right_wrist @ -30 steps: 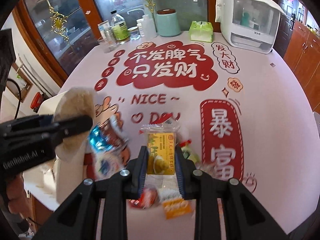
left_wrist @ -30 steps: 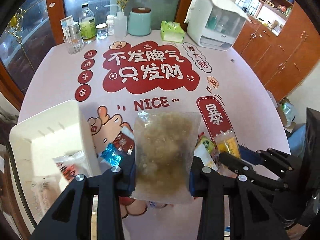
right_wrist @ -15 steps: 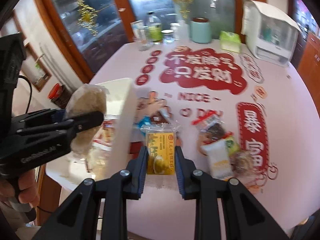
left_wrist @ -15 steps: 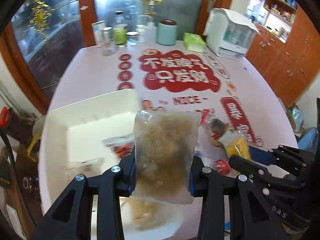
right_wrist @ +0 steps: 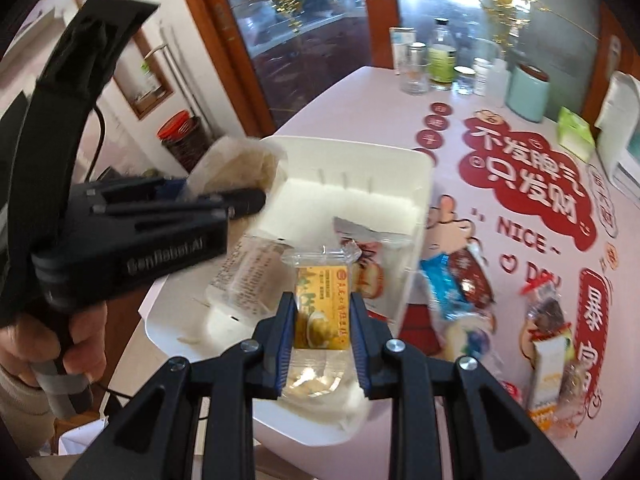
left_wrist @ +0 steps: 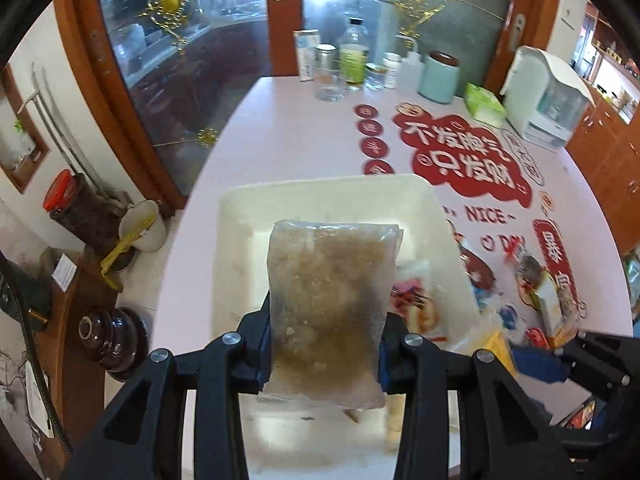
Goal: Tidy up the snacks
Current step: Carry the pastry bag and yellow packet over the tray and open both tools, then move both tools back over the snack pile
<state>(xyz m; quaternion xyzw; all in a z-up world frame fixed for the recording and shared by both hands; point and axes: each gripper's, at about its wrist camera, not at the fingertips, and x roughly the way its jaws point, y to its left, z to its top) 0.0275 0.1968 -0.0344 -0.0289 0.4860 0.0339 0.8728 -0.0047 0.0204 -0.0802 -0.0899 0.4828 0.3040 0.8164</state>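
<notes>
My left tongs are clamped on a clear bag of brown crumbly snack, which stands up between the fingers and hangs right above the white bin. My right tongs are closed on a small yellow-labelled snack packet, held just over the near half of the same bin, to the right of my other tool. Below and ahead of both tongs the bin already holds a few wrapped snacks, and more loose packets lie on the pink printed table off to the right of my right tongs.

I judge the step in hand is dropping both packets into the bin. To do it well I would lower each pair of tongs until the packet is close to the bin floor before easing the fingers apart, so nothing bounces over the wall. The brown bag is soft and wide, so I expect it to flop; I would aim it at the bare patch ahead of the left tongs. The yellow packet is small and stiff, so it should fall cleanly. I would keep the two tools apart so they do not knock together above the bin
</notes>
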